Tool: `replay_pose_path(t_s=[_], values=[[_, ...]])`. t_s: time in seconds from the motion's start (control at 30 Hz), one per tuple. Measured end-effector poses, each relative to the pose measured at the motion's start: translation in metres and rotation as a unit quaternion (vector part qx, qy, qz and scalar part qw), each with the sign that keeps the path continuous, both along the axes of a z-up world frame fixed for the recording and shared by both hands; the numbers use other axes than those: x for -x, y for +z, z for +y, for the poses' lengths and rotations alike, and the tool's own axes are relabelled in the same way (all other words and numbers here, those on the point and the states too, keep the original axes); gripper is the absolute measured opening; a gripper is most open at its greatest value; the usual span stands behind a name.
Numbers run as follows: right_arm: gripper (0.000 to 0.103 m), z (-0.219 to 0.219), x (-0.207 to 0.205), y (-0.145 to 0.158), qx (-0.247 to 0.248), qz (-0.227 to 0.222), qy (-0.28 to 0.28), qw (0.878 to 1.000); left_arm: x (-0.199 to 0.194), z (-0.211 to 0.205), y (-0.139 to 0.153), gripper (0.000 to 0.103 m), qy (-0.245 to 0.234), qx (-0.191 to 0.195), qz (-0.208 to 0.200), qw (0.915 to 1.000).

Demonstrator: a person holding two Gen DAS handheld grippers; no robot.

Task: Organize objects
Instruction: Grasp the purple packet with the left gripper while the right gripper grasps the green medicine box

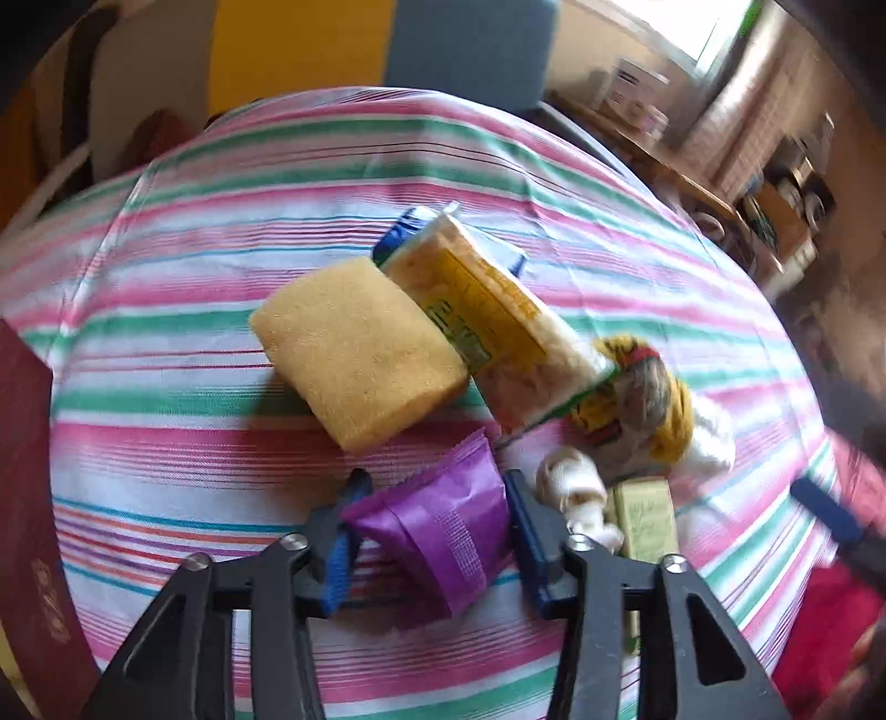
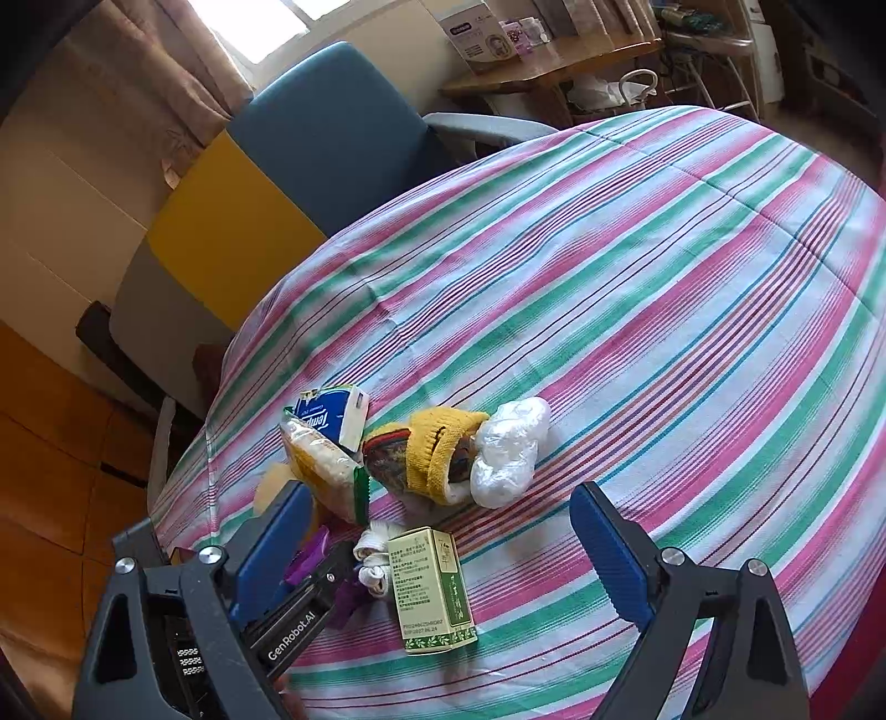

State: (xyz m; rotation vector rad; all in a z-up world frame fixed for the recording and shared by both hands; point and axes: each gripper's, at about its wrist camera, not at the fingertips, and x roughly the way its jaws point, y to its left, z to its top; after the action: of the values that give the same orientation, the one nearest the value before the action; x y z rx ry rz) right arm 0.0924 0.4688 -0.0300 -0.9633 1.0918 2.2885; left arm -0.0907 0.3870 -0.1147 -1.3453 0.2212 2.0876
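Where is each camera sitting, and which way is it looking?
Left wrist view: sits on the left tool, looking down at the purple packet between its fingers and the yellow sponge; the right tool's tip shows at the edge.
Right wrist view: sits on the right tool, open, looking down at the green box; the left tool shows.
Both share the striped tablecloth, box and packet.

Round table under a pink, green and white striped cloth; blue-backed chair standing at its far edge, a yellow panel sitting left of it; daylight coming through a curtained window; wooden desk holding boxes; orange-brown floor showing far left
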Motion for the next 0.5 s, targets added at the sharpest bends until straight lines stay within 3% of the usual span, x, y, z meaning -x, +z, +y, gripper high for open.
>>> replay_pose_path(t_s=[0.1, 0.33, 0.5], values=[[0.089, -0.008, 0.007, 0.003, -0.02, -0.003, 0.023, 1.0, -0.009, -0.009, 0.002, 0.042, -0.012, -0.01, -0.002, 0.9999], [0.073, -0.019, 0.018, -0.002, -0.042, -0.029, 0.058, 0.997, -0.057, -0.032, 0.007, 0.04, -0.075, 0.007, 0.048, 0.996], [0.065, -0.028, 0.027, -0.009, -0.053, -0.053, 0.086, 0.993, -0.085, -0.059, 0.01, 0.039, -0.1, 0.002, 0.05, 0.9937]])
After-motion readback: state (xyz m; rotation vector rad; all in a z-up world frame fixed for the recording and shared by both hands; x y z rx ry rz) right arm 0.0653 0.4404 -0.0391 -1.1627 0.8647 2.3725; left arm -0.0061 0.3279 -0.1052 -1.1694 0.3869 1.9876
